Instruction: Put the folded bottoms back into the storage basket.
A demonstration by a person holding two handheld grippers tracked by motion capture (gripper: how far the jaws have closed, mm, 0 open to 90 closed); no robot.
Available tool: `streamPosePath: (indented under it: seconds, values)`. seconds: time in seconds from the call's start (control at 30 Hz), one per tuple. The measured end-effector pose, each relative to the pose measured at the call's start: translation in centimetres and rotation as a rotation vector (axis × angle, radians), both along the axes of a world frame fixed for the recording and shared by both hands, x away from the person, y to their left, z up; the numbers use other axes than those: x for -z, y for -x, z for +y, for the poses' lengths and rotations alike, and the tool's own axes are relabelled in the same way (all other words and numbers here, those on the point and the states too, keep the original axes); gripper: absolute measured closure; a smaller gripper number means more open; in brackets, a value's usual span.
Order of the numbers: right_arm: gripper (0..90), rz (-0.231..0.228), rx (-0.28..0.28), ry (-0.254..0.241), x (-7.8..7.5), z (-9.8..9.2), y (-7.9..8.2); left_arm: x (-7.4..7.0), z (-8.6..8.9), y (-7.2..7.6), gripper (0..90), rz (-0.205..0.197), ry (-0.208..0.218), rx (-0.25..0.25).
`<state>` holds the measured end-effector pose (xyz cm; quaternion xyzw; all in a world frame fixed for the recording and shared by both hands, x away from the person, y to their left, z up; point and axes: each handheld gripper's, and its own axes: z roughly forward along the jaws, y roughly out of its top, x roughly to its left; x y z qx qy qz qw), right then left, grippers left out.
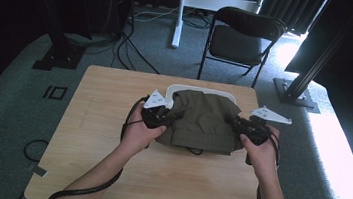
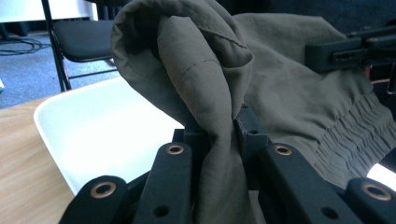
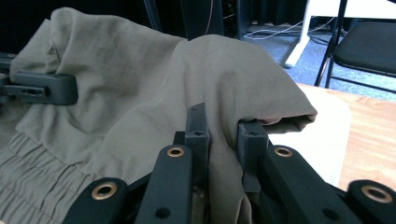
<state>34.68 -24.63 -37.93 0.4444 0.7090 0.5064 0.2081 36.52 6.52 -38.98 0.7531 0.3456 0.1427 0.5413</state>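
On the left of the high view, the left gripper (image 1: pixel 166 117) is clenched on the left edge of an olive-green garment (image 1: pixel 202 120). In the left gripper view its black jaws pinch a twisted bunch of the cloth (image 2: pixel 219 135), which rises from them into a rolled, stitched hem. The garment is thin woven fabric, matte and creased, with a gathered elastic band (image 2: pixel 355 135) of fine pleats along one side. It hangs between the two grippers over the middle of the wooden table (image 1: pixel 95 135), its far part above a white tray (image 1: pixel 178 87) with rounded corners and a smooth, glossy surface. The tray sits toward the far edge of the pale, wood-grain tabletop. On the right, the right gripper (image 1: pixel 237 122) grasps the garment's right edge; in the right gripper view the cloth (image 3: pixel 224 154) is squeezed between the jaws and drapes over them in a soft fold. Behind the table stands a black folding chair (image 1: pixel 241 39) on grey carpet.
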Motion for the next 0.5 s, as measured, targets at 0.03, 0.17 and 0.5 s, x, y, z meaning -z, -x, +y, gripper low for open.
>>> streamPosePath:
  seconds: [0.03,0.17,0.5]
  values:
    - [78.5,-0.001,0.003,0.000,-0.2,0.0,-0.3,-0.1,0.0,-0.2,80.2,0.003,0.009,-0.004]
    - [78.5,-0.002,0.023,0.001,-0.6,-0.1,-1.4,-0.3,-0.3,-1.1,80.1,-0.008,-0.001,-0.009]
    - [78.5,0.031,0.057,0.017,-1.0,-0.1,-4.6,-0.7,-0.9,-3.7,80.2,0.010,0.004,-0.037]
